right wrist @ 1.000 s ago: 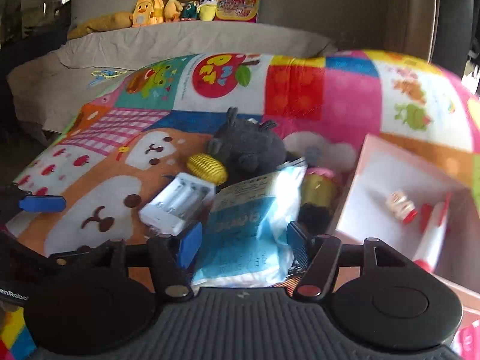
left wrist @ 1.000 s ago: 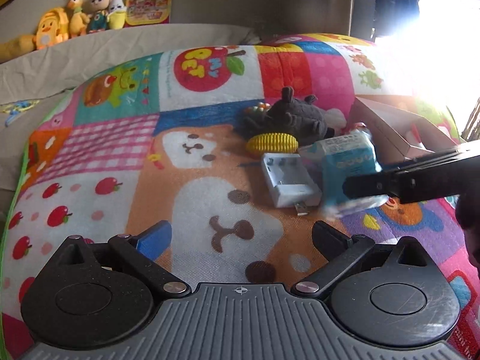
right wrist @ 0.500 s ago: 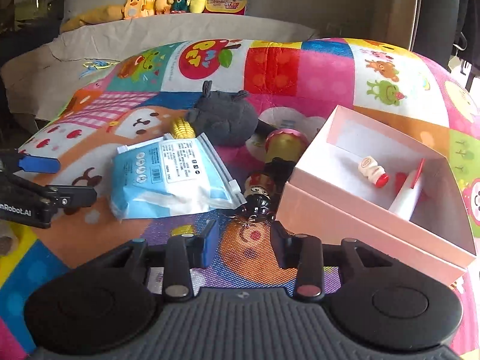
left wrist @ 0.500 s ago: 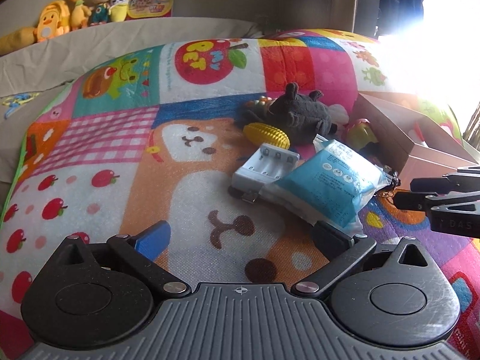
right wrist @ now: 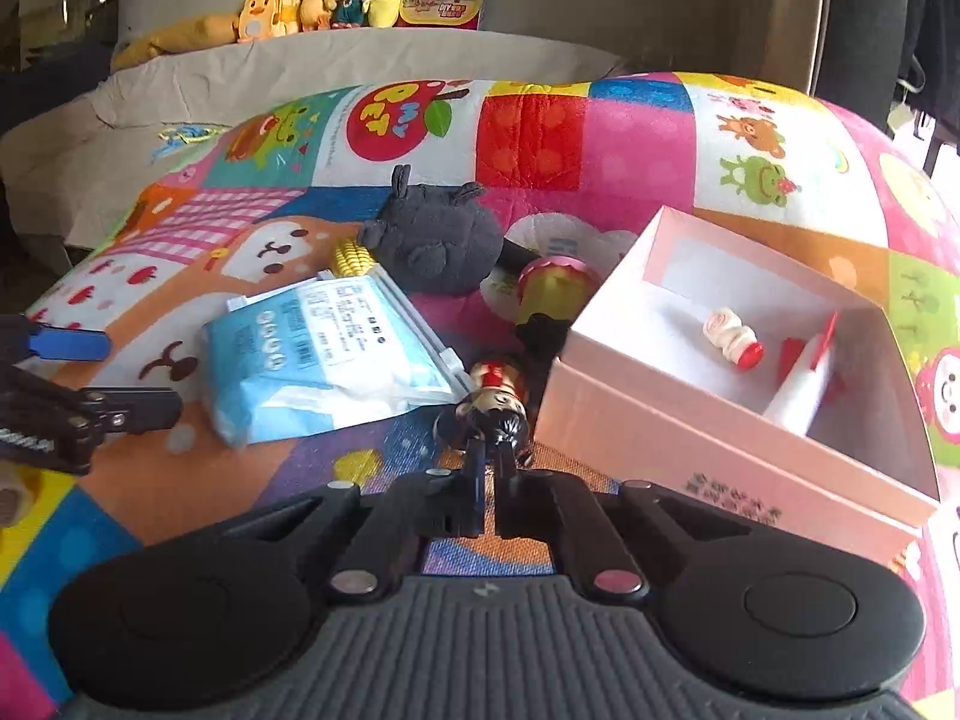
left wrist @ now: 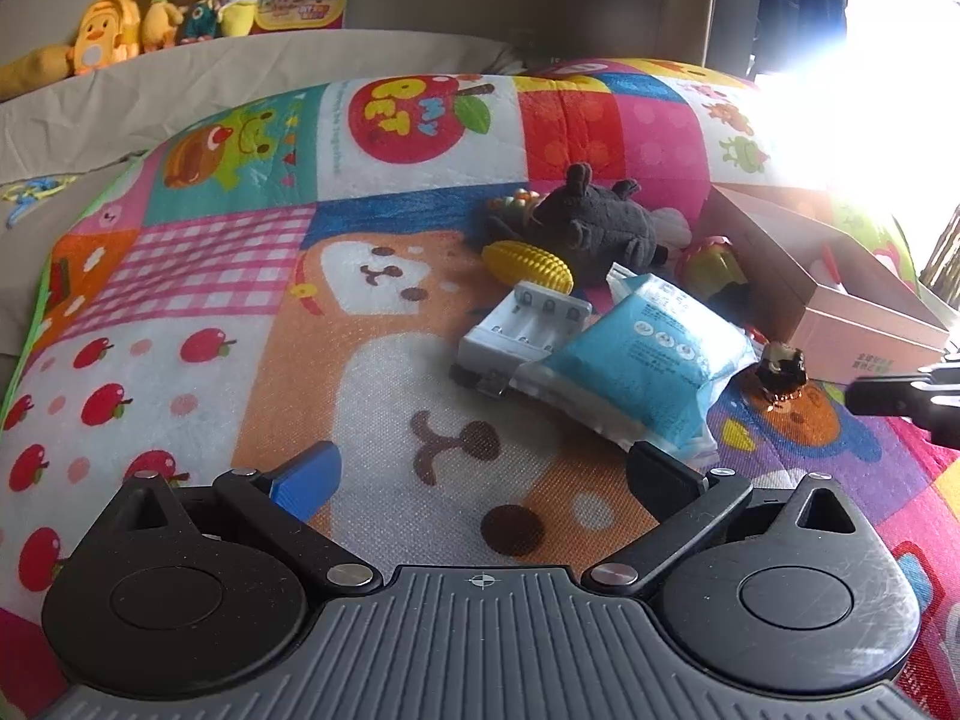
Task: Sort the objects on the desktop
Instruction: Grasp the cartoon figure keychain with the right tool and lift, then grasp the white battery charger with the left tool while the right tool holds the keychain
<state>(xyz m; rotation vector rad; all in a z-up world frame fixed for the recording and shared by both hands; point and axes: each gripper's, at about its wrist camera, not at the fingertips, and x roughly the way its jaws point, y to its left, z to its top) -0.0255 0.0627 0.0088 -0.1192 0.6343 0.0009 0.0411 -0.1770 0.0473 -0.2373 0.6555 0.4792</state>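
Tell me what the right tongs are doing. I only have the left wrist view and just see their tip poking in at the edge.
Observer: The right tongs are closed to a thin gap at the near end of the small figurine, apparently pinching it.
Operator: What's inside the pink box? I only see its outer wall.
Observer: The pink box holds a small white bottle with a red cap and, beside it, a white pen-like item with red trim.
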